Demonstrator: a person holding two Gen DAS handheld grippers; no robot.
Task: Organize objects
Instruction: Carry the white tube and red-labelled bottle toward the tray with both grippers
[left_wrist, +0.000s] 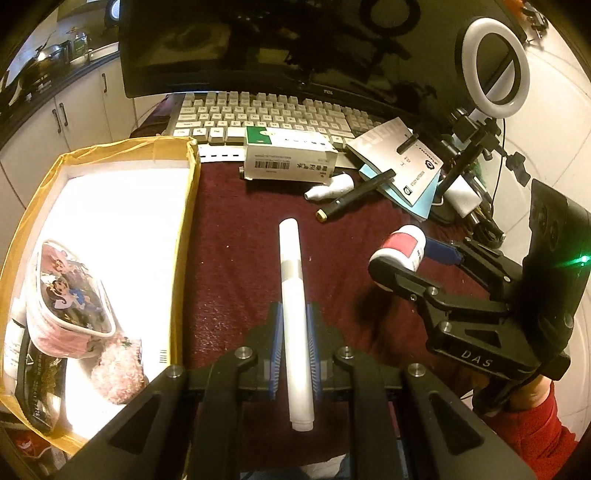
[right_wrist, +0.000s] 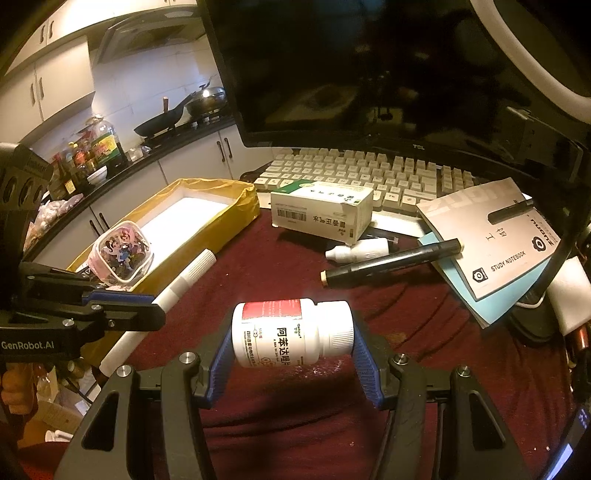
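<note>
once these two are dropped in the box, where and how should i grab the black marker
Grip the black marker across its bare middle, coming from above with the fingers either side of the barrel. It lies slanted: the gold-tipped end rests on the red cloth, the other leans on the notebook, so the midsection looks clear.

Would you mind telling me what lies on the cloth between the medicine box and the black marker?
A small white dropper bottle lies on its side between the medicine box and the black marker, clearest in the right wrist view.
</note>
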